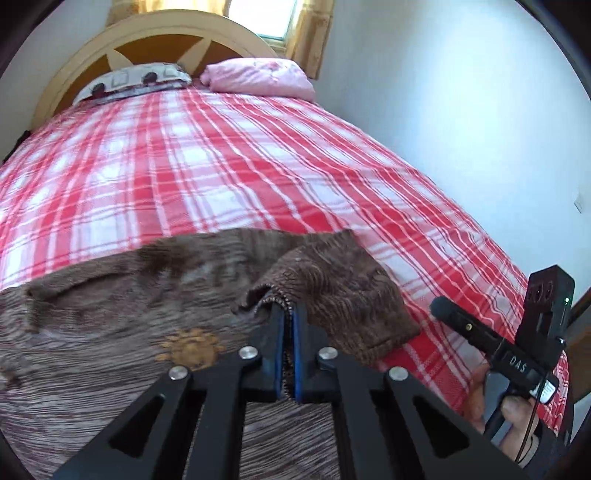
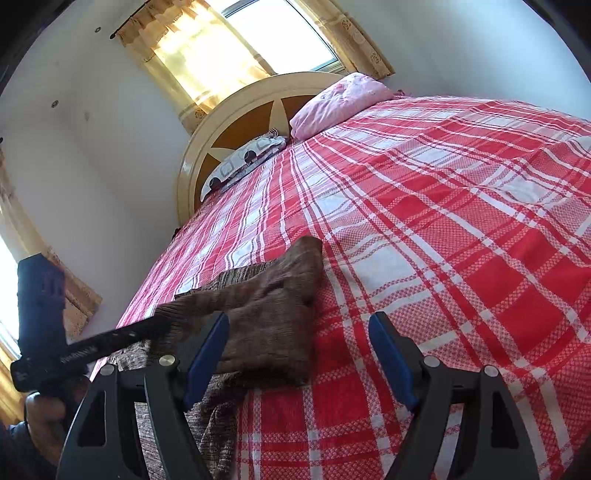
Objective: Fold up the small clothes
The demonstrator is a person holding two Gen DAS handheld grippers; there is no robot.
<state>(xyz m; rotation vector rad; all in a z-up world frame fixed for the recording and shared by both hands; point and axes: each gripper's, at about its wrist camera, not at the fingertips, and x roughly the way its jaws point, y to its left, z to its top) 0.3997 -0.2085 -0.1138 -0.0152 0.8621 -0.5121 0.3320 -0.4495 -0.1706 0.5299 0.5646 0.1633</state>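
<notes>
A small brown knitted sweater (image 1: 110, 314) with an orange patch lies on the red-and-white plaid bed (image 1: 221, 166). My left gripper (image 1: 288, 314) is shut on the sweater's zippered edge, with the right sleeve (image 1: 343, 291) folded over beside it. In the right wrist view the sweater (image 2: 269, 325) lies at lower left. My right gripper (image 2: 299, 328) is open and empty, its left finger (image 2: 207, 350) over the sleeve's edge and its right finger over bare bedspread. The right gripper's body (image 1: 517, 343) shows at the right of the left wrist view.
A pink pillow (image 1: 258, 77) and a patterned pillow (image 1: 136, 79) lie by the cream headboard (image 1: 155, 33). A white wall (image 1: 461, 110) runs along the bed's right side. A curtained window (image 2: 240, 40) is behind the headboard. The left gripper's body (image 2: 40, 325) shows at left.
</notes>
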